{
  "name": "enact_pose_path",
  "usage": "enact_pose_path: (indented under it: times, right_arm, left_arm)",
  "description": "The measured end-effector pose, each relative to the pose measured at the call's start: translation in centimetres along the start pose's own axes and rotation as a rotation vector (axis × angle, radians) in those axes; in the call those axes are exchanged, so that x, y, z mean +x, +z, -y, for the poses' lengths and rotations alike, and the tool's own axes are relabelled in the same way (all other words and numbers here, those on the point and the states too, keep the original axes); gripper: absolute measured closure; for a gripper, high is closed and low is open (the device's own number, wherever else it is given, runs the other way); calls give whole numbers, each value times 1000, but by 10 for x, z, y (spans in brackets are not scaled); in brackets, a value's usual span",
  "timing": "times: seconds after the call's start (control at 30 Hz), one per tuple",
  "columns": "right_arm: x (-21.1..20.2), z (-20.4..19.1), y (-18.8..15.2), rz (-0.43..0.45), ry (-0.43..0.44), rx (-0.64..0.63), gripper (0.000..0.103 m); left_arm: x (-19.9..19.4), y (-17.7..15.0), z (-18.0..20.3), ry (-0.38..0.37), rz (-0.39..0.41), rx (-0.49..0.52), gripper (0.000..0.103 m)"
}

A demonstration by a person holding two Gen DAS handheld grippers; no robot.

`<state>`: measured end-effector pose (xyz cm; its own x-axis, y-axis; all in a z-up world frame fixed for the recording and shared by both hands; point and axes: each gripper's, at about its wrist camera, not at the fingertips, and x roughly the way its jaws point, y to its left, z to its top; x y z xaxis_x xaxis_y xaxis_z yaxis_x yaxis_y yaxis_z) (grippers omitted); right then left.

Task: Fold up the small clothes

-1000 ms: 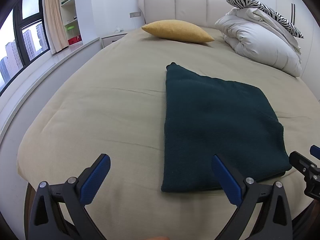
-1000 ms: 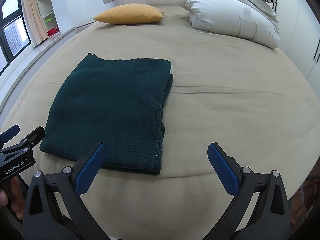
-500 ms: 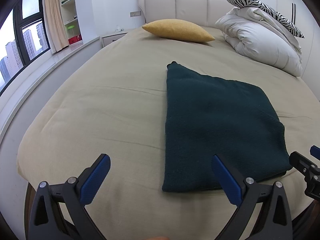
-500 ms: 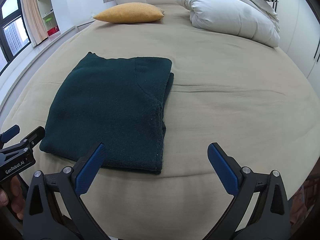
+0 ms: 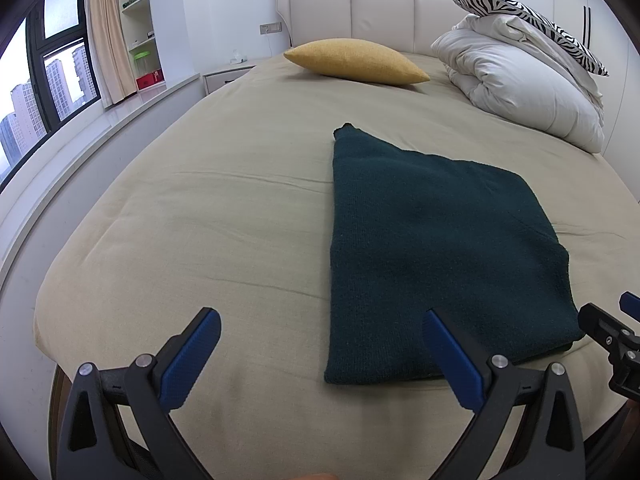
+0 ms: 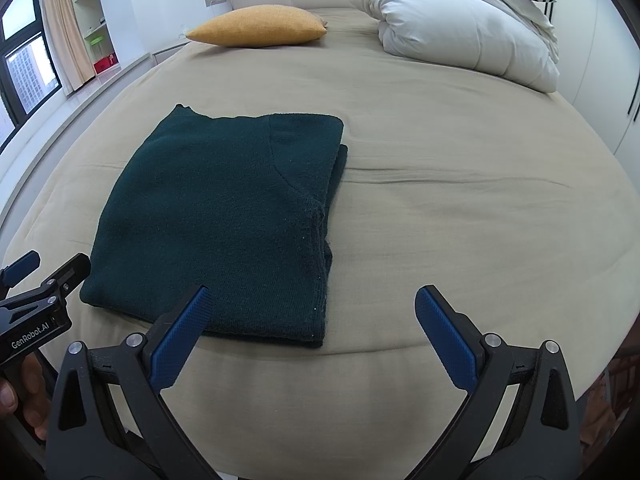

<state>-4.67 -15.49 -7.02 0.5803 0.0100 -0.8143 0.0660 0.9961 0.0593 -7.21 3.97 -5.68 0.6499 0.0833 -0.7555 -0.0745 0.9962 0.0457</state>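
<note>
While both grippers are hovering at the near edge, the wide bed with its smooth beige cotton-like cover (image 5: 208, 208) is taking up most of each view, lightly creased. A puffy white folded duvet (image 6: 460, 24) is lying by the padded cream headboard (image 5: 360, 12), with an oval mustard-yellow woven cushion (image 5: 356, 62) resting beside it. The dark green knitted garment (image 6: 224, 220) is lying flat on the cover as a neat folded rectangle, its layered edges showing along the right side. The left gripper (image 5: 320, 356) is standing wide open, empty, its ribbed blue pads just short of the garment's near edge. The right gripper (image 6: 312, 332) is likewise spread and empty. White lettering "GenRobot.AI" is showing on the left gripper's black body.
</note>
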Motion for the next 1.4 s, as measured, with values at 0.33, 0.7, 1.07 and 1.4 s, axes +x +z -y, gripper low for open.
enact_pose_path:
  times: [0.33, 0.7, 1.07, 1.4]
  right_arm:
    - [0, 1, -1, -2, 3, 3, 0]
    - [0, 1, -2, -3, 4, 8, 0]
    - [-1, 0, -3, -4, 5, 12, 0]
    - [-1, -2, -6, -8, 10, 18, 0]
  left_arm:
    - [1, -2, 0, 0, -1, 1, 0]
    - [1, -1, -1, 0, -1, 3, 0]
    - [2, -1, -1, 1, -1, 4, 0]
    - [2, -4, -1, 3, -3, 2, 0]
